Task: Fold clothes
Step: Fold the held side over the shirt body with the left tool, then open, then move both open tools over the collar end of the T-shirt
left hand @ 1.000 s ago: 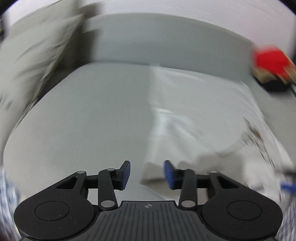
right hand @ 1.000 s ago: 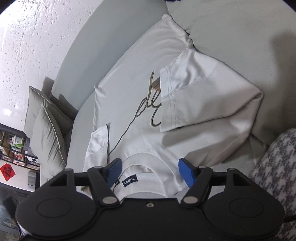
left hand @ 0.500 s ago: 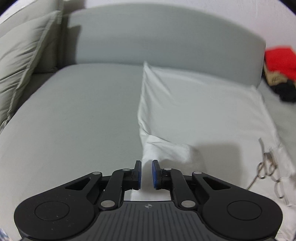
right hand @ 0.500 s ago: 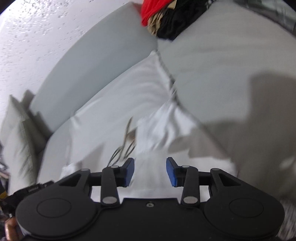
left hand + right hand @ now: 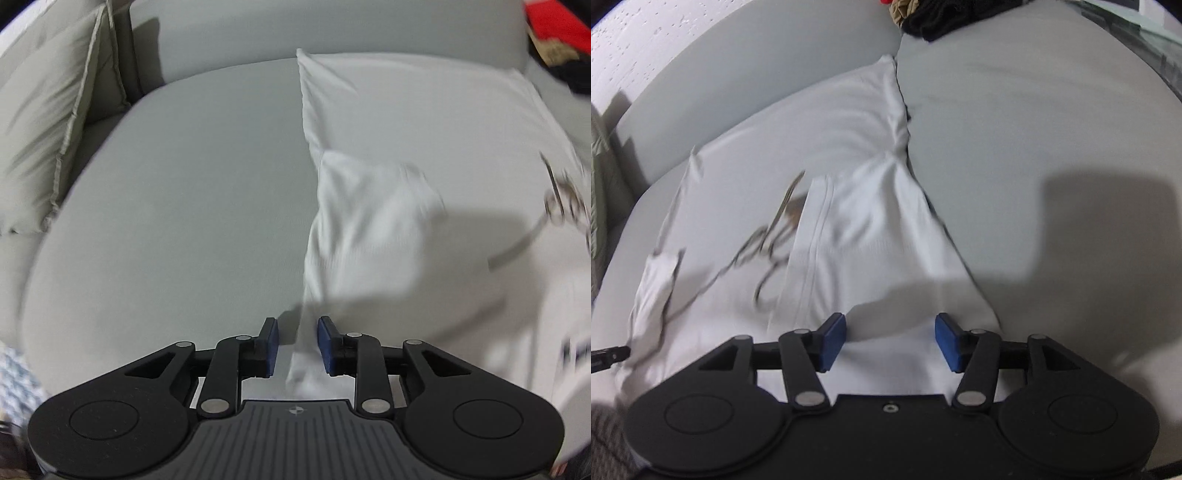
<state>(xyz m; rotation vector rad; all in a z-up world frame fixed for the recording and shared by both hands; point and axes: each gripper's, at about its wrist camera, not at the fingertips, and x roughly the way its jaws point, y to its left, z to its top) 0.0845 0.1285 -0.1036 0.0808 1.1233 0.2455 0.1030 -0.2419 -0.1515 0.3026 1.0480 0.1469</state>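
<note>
Left wrist view: the left tongs (image 5: 297, 345) sit low over a grey sofa (image 5: 177, 206), their blue pads (image 5: 271, 345) parted by a narrow gap. A fold of a white T-shirt (image 5: 406, 155) rises between the pads. The cloth lies close to the right pad, while a clear gap shows between it and the left pad, so the tongs are slightly spread and not pinching the fabric. The shirt stretches ahead of the tongs and to their right, with its left sleeve (image 5: 369, 221) folded inward onto the body, just ahead of the pads. The sleeve and the right part of the shirt are blurred. A dark script print (image 5: 561, 199) shows at the far right. Well off to the left of the tongs, grey cushions (image 5: 48, 122) lean against the sofa arm. Far ahead and to the right lies a heap of red and black clothes (image 5: 557, 40).

In the right wrist view, the right tongs (image 5: 890, 341) are spread wide, with the shirt (image 5: 820, 140) lying under and ahead of them; no cloth is held between the pads (image 5: 833, 341). The right sleeve (image 5: 864, 236) is folded in over the chest, its hem running ahead and to the left of the left pad and covering part of the script print (image 5: 772, 240). The sofa seat (image 5: 1034, 122) lies bare to the right of the tongs, and a dark pile of clothes (image 5: 938, 18) sits far ahead at the back. The shirt's left edge is bunched at the far left.
</note>
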